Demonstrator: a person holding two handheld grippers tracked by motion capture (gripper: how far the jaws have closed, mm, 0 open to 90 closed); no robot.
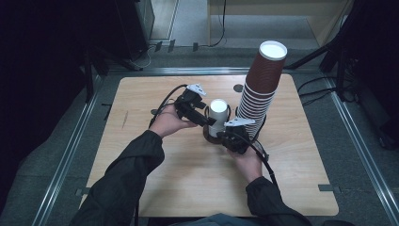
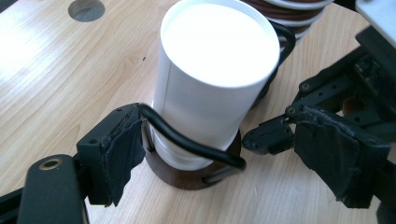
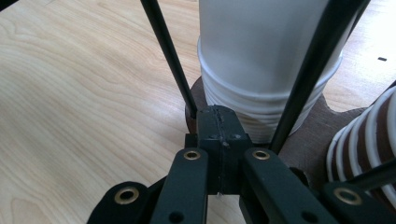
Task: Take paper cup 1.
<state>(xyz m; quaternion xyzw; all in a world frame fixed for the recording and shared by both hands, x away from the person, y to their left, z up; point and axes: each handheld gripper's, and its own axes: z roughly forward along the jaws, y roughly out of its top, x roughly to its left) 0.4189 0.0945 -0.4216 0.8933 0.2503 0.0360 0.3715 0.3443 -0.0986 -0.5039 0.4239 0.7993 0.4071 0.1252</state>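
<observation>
A stack of white paper cups stands upside down inside a black wire ring on a brown wooden holder base. My left gripper comes in from the left, open, with one pad on each side of the ring and cups; neither pad presses the cups. My right gripper is shut, its tips at the near rim of the base between two wire struts. I cannot tell whether the tips pinch anything. A tall leaning stack of brown cups fills the neighbouring slot.
The holder sits mid-table on a light wooden tabletop with a round hole at the back. Both forearms come in from the near edge. Cables lie on the floor beyond the table.
</observation>
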